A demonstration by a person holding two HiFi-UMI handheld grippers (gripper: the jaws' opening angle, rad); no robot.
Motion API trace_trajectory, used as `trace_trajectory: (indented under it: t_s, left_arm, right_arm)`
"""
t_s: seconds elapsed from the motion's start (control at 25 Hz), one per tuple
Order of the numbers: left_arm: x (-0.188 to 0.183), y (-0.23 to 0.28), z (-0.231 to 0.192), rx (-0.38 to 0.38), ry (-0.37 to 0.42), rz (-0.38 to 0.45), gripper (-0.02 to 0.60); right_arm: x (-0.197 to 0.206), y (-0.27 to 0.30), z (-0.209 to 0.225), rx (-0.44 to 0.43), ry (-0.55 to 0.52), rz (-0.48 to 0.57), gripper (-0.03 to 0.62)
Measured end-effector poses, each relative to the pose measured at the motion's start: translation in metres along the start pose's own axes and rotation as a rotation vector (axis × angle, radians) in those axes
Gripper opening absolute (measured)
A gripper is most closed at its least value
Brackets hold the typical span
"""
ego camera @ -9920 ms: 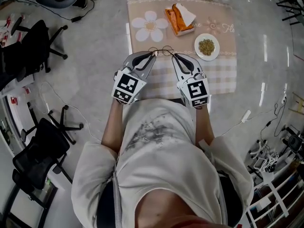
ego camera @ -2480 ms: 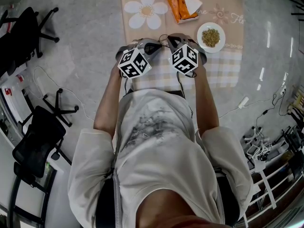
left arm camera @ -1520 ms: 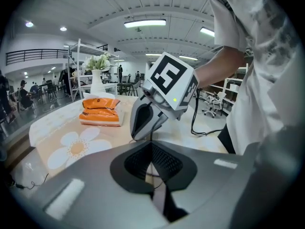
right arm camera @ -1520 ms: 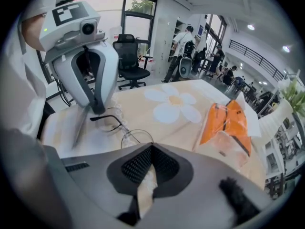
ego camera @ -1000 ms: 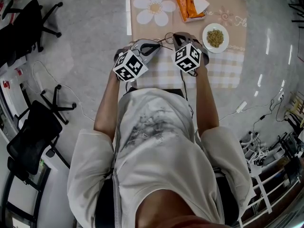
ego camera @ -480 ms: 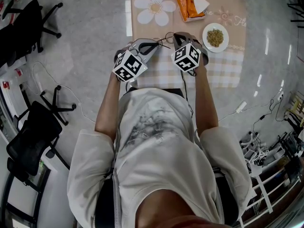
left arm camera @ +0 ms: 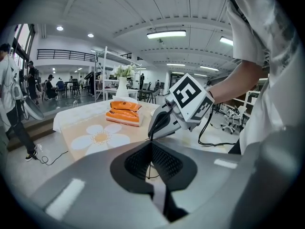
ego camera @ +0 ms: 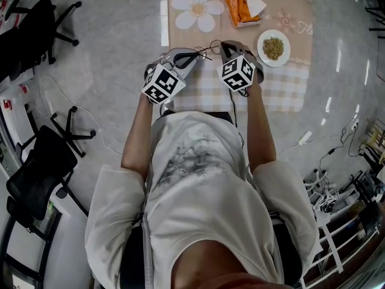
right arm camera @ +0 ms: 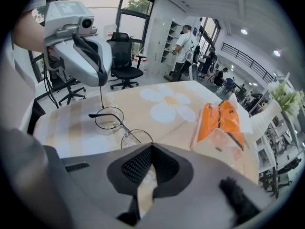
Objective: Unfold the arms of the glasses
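Thin round wire-rimmed glasses (right arm camera: 109,119) lie on the checked part of the tablecloth (ego camera: 283,92), small between the two grippers in the head view (ego camera: 207,47). My left gripper (left arm camera: 151,144) is shut on one thin arm of the glasses, which runs as a dark wire from its tip (right arm camera: 101,83) down to the far lens. My right gripper (right arm camera: 150,149) is shut at the near lens end of the frame; its jaws hide the exact spot. In the head view both grippers (ego camera: 195,56) (ego camera: 222,46) point at the glasses from either side.
An orange packet (ego camera: 240,5) and a white plate of seeds (ego camera: 273,47) sit beyond the glasses on the flower-print cloth. A vase of flowers (left arm camera: 122,82) stands at the table's far end. Office chairs (ego camera: 42,179) and cables are on the floor to the left.
Since the earliest frame both grippers have tipped up and drawn closer together over the glasses. Over the last second hardly anything has moved.
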State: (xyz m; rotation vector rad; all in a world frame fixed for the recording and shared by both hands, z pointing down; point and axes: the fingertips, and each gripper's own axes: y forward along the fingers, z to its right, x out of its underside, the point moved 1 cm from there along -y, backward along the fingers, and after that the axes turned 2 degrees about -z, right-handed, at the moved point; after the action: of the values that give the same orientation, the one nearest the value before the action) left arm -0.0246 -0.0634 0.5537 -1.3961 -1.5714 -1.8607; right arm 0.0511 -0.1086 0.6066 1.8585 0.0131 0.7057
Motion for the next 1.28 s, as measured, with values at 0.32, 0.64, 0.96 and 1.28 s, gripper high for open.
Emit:
trace_trajectory:
  t_s: [0.32,0.64,0.96,1.28]
  left_arm:
    - [0.002,-0.006,-0.006,-0.039,-0.042,0.020,0.006]
    - [-0.002,-0.011,-0.014,-0.070,-0.078,0.053,0.006]
    - [0.001,-0.007,-0.012,-0.038,-0.106,0.050,0.006]
    - [0.006,-0.007,-0.008,-0.013,-0.110,0.039,0.006]
  right_arm:
    - [0.000,-0.001,-0.001,0.009,-0.002,0.003,0.017]
    - [0.001,-0.001,-0.002,0.014,0.005,0.008,0.017]
    - [-0.002,-0.004,0.000,0.047,0.008,0.020,0.017]
    - [-0.020,-0.017,-0.009,0.060,-0.021,0.100,0.018]
